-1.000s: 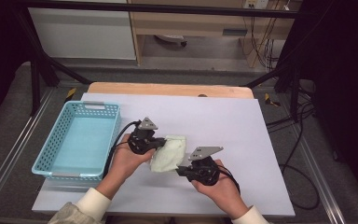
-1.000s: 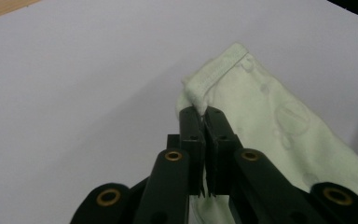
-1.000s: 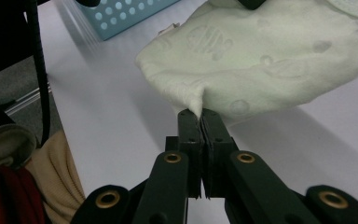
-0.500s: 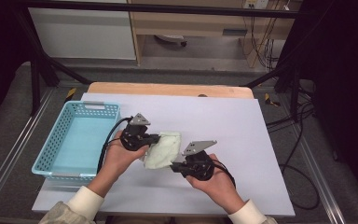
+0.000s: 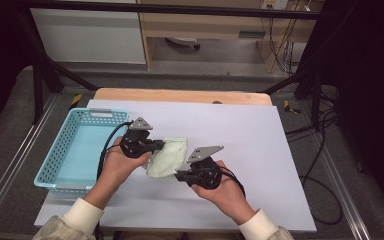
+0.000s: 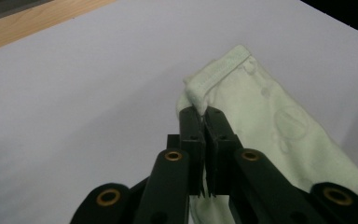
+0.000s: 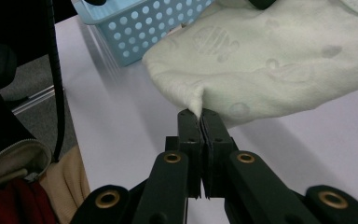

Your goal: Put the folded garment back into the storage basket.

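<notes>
A pale green folded cloth (image 5: 169, 156) with faint printed figures hangs between both grippers, just above the white table top (image 5: 260, 150). My left gripper (image 5: 161, 145) is shut on the cloth's hemmed corner (image 6: 200, 95); its jaws (image 6: 201, 116) pinch the fabric edge. My right gripper (image 5: 178, 175) is shut on the cloth's lower edge, where a small peak of fabric (image 7: 196, 100) sticks up between the closed jaws. The cloth (image 7: 270, 65) spreads out beyond those jaws, and the blue basket (image 7: 144, 25) stands behind it.
A light blue perforated basket (image 5: 55, 160) stands on the table's left part, close to my left hand. A bare wooden strip (image 5: 180, 95) runs along the table's far edge. Black cables trail from both grippers, and more lie on the floor at the right.
Both hands have carried the cloth to the left, toward the basket, and lifted it a little. Both grips on the cloth look unchanged.
</notes>
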`<action>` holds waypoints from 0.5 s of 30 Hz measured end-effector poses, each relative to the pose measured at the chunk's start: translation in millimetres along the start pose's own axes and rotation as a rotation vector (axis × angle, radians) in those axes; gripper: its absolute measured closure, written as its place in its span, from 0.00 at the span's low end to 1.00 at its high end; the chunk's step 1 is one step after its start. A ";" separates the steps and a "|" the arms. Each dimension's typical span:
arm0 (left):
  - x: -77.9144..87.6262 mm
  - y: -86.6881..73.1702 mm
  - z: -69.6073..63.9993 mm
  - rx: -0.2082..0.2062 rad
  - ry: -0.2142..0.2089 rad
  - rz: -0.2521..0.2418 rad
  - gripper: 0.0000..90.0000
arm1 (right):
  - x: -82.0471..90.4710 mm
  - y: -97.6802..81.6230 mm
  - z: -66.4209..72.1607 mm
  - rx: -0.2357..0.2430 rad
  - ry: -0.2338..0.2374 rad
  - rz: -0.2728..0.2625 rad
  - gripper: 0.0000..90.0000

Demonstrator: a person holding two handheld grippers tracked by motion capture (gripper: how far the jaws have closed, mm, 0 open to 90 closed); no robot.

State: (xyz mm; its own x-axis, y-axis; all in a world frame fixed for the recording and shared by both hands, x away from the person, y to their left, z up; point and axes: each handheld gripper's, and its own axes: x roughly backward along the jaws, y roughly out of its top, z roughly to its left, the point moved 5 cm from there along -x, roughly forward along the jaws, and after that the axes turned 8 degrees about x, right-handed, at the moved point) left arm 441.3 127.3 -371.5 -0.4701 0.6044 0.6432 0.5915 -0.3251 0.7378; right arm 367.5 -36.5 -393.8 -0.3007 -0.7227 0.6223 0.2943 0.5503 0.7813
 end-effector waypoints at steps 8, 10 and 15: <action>11.3 2.3 9.5 0.003 0.017 -0.010 0.97 | -3.6 13.4 0.6 0.020 0.004 -0.001 0.98; 14.1 3.2 11.9 0.003 0.020 -0.013 0.97 | -5.4 17.5 1.1 0.027 0.002 -0.002 0.98; 21.8 5.1 17.7 0.005 0.029 -0.021 0.97 | -9.7 25.8 0.9 0.039 0.009 0.002 0.98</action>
State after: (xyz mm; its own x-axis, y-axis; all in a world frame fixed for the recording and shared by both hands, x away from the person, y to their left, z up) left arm 445.7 151.8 -357.4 -0.5014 0.5897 0.6332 0.5848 -0.3084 0.7503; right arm 377.1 -15.0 -379.6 -0.2923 -0.7253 0.6233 0.2589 0.5674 0.7816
